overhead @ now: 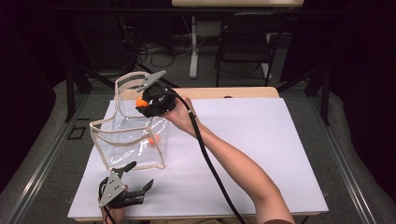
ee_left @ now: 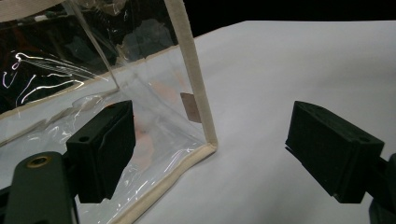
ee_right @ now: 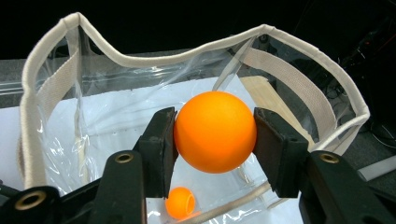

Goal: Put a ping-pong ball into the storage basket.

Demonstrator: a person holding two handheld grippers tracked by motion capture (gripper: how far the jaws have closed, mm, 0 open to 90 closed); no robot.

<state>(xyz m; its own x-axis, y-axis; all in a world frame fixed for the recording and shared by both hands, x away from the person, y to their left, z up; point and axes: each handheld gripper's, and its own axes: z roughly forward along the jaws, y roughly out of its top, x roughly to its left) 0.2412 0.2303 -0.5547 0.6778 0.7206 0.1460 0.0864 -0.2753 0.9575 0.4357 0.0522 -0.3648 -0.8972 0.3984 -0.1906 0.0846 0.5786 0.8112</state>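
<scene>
The right gripper (ee_right: pixel 215 133) clamps an orange ball (ee_right: pixel 215 131) above the clear bag's (overhead: pixel 133 140) open rim; a second ball (ee_right: pixel 180 201) lies inside. The left gripper (ee_left: pixel 210 154), jaws wide and empty, rests at the bag's 6 o'clock corner, with open desk (overhead: pixel 261 140) toward 3 o'clock.

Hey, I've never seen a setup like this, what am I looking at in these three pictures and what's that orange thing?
A person sits at a table covered in white, holding a two-jawed grasping tool in each hand. One picture looks down from above; the other two come from cameras riding on each tool. The right tool grips an orange ball above the open top of a clear plastic bag with cream trim. A second orange ball already lies inside the bag. The left tool sits open near the bag's corner, holding nothing.
</scene>
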